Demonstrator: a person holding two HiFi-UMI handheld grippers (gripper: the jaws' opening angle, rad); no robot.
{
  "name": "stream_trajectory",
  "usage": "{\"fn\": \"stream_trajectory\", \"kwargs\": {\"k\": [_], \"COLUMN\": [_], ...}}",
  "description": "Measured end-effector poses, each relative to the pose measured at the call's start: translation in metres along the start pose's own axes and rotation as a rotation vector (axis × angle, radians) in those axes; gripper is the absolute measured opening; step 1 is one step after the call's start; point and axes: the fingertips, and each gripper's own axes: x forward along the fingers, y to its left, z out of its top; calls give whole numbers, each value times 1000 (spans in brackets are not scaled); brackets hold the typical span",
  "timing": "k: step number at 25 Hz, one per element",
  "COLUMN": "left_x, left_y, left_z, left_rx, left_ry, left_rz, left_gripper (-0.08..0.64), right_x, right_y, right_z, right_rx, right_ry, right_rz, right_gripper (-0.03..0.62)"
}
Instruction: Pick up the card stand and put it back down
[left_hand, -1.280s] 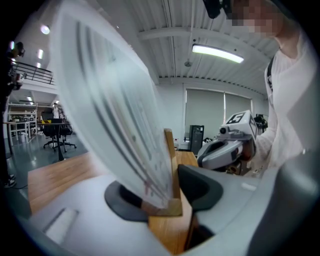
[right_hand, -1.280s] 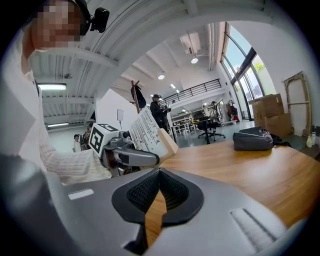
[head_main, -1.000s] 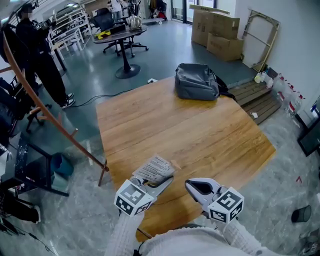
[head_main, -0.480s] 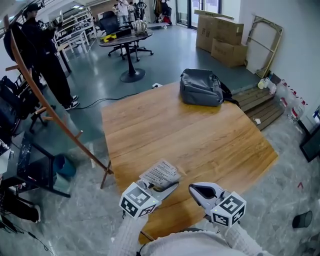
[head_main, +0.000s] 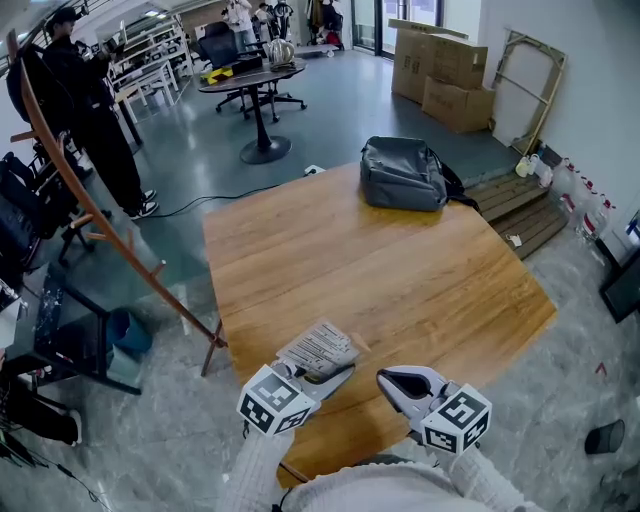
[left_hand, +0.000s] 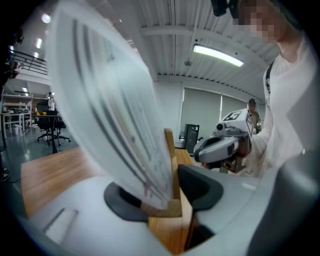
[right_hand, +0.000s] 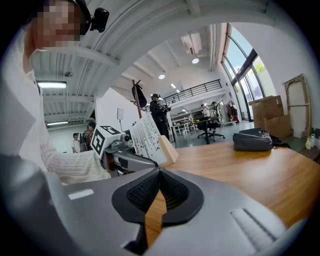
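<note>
The card stand (head_main: 318, 348) is a printed white card in a small wooden base (left_hand: 172, 212). My left gripper (head_main: 326, 374) is shut on that base near the front edge of the wooden table (head_main: 400, 270). The card (left_hand: 110, 110) leans tilted and fills the left gripper view. In the right gripper view the card stand (right_hand: 149, 136) shows to the left, held by the left gripper (right_hand: 125, 159). Whether the base touches the tabletop I cannot tell. My right gripper (head_main: 386, 378) stays shut and holds nothing, a short way right of the stand. Its jaws meet in the right gripper (right_hand: 159, 192) view.
A grey backpack (head_main: 402, 175) lies at the table's far edge. A curved wooden rack (head_main: 100, 240) stands off the table's left side. A person (head_main: 85, 110) stands at the far left, beyond them a round table with chairs (head_main: 255, 75). Cardboard boxes (head_main: 445, 60) sit at the back right.
The head view shifted slightly a second ago. Both grippers have kept nearly the same place since, and the left gripper's hold on the stand is unchanged.
</note>
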Motion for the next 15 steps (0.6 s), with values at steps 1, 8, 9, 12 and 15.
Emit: {"fn": "stream_trajectory", "kwargs": {"k": [1,8,9,12,15], "left_x": [1,17,21,31,46], "left_y": [0,8,9,13,20], "left_z": [-1,-28,-35,-51,-70], "left_rx": [-1,34,35,35,60], "left_ry": [2,82,99,131,167], "left_rz": [-3,-22,-29,-46,-55], "left_gripper": [189,189,187,187,187], "right_x": [0,7,7,11,15], "right_y": [0,-9,-12,-19,-29], "right_z": [-1,-19,-22,-30,-38], "right_rx": [4,54,64,90,114], "right_ry": [4,41,45,53,62], "right_rz": [-1,-21,-25,-38,-53], "right_gripper": [-3,-3,-3,-3,-3]}}
